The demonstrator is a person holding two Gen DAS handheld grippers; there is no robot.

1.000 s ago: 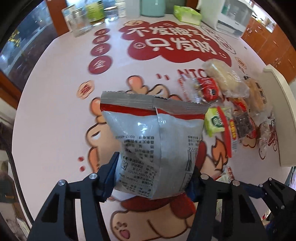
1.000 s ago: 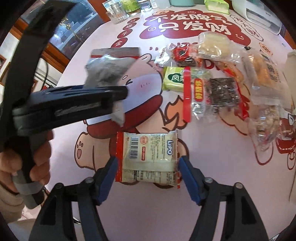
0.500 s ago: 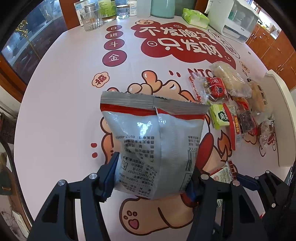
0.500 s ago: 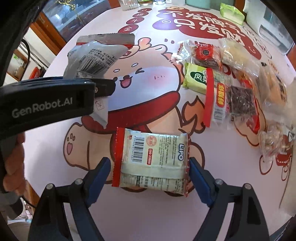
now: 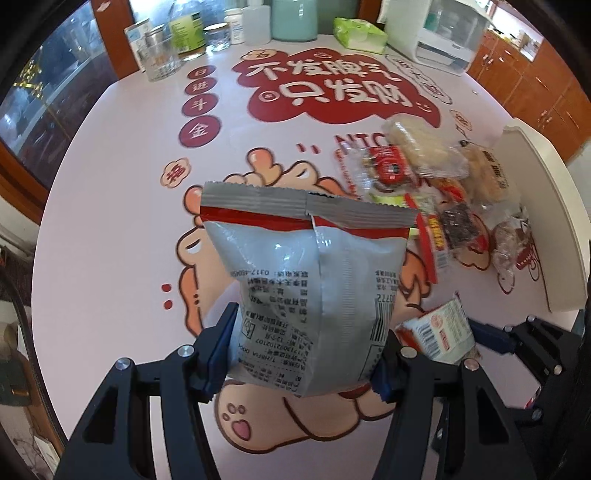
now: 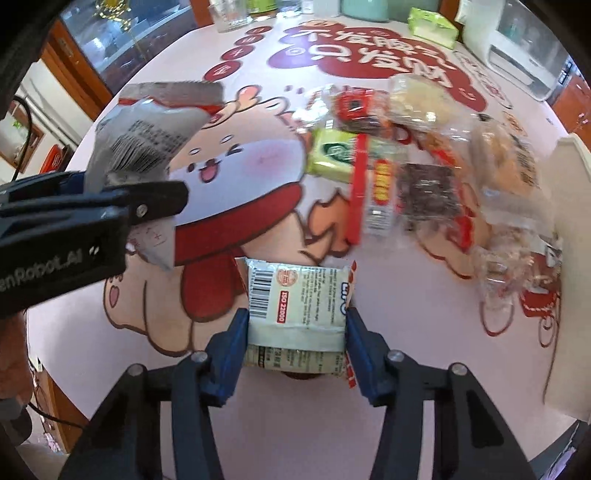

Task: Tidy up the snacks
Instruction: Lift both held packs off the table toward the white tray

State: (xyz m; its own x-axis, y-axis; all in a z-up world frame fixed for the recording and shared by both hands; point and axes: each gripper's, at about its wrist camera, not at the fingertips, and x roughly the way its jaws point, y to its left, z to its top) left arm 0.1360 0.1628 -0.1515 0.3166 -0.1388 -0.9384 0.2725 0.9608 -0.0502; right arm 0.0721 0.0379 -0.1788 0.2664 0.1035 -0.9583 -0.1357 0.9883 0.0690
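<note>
My left gripper [image 5: 303, 347] is shut on a silver snack bag with a red stripe [image 5: 310, 280], holding it upright above the table. The same bag [image 6: 147, 122] shows at the left of the right wrist view, clamped in that black gripper. My right gripper [image 6: 297, 332] points down at the table. Its jaws are closing on a white LIPO snack packet [image 6: 295, 295], and the blue pads press its two sides. In the left wrist view that packet [image 5: 439, 328] sits low on the right. A heap of loose snacks [image 6: 406, 158] lies beyond it.
A white tray [image 5: 543, 221] stands along the table's right edge, just past the snack heap [image 5: 436, 192]. Jars and bottles [image 5: 184, 37], a green tissue pack [image 5: 358, 33] and a white appliance [image 5: 443, 44] line the far edge. A hand grips the left tool's handle.
My right jaws stood wide around the flat white packet and have now closed in on it, squeezing it narrower. My left gripper has drifted a little, still holding the silver bag.
</note>
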